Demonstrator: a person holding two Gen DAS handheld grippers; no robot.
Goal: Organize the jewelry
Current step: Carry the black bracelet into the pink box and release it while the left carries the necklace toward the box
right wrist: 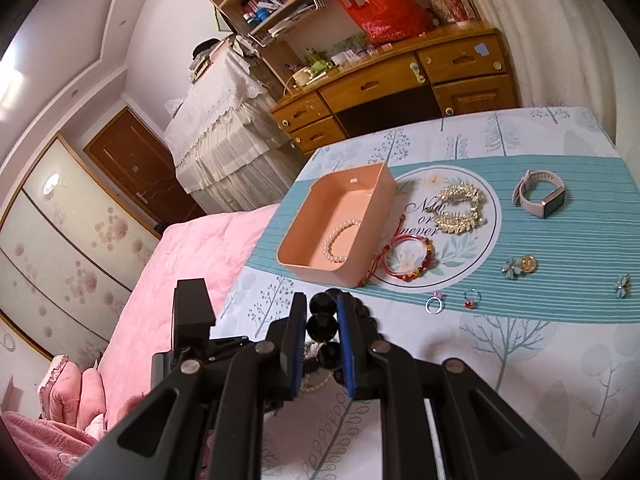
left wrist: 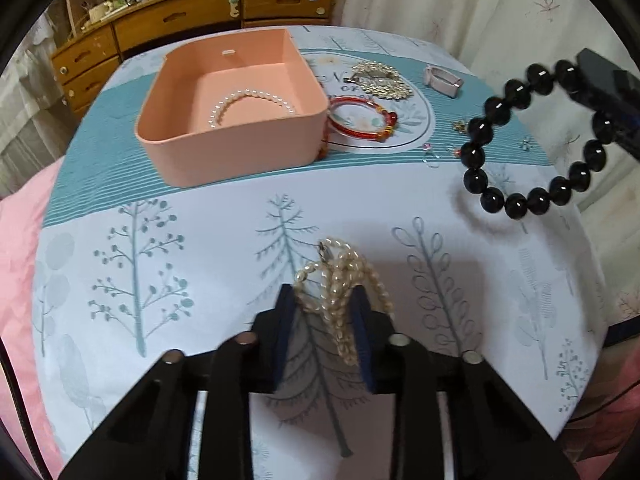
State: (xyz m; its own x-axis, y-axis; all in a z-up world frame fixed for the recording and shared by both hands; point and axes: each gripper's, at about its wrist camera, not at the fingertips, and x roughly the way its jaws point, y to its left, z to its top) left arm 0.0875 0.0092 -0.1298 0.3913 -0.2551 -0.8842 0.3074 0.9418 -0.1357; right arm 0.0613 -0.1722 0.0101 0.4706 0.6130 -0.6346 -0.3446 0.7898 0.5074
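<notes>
My left claw (left wrist: 325, 300) is closed on a bunched pearl strand (left wrist: 343, 280), which loops over the pads and hangs above the table (left wrist: 224, 216). My right claw (right wrist: 320, 320) is clamped on a black bead bracelet (right wrist: 322, 326); the left wrist view shows that bracelet (left wrist: 536, 136) as an open ring hanging clear of the table, up and to the right of my left claw.

Ahead and left of my left claw stands the pink box (left wrist: 236, 156), with one pearl bracelet (left wrist: 248, 106) lying on its floor. Touching the box's right wall is a red bangle (left wrist: 360, 120). Beyond the bangle lies a gold brooch (left wrist: 380, 78), and right of that a watch (left wrist: 442, 80).

Ahead and right of my right claw lie two rings (right wrist: 434, 304), just beside each other. Further right are a flower earring pair (right wrist: 520, 266) and a single flower (right wrist: 622, 285), well apart from the box.
</notes>
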